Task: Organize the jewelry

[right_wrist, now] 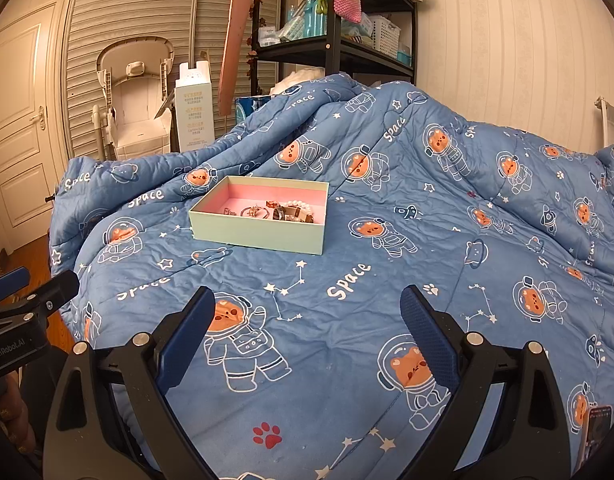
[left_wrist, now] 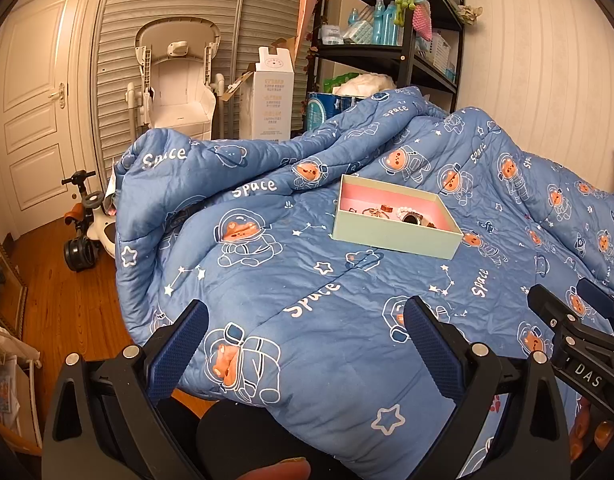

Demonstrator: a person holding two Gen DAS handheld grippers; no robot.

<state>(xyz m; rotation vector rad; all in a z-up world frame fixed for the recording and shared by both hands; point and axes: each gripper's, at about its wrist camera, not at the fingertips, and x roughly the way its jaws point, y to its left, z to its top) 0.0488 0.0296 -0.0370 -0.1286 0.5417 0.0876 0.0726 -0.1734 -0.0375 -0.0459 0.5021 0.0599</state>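
Resting on quilt (right_wrist: 387, 248): one box (right_wrist: 259, 236), several jewelry pieces (right_wrist: 275, 211).

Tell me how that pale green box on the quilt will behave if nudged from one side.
The box looks like light, thin-walled card, so it would probably slide or tilt on the soft, rumpled quilt. The loose jewelry inside would likely shift and tangle.
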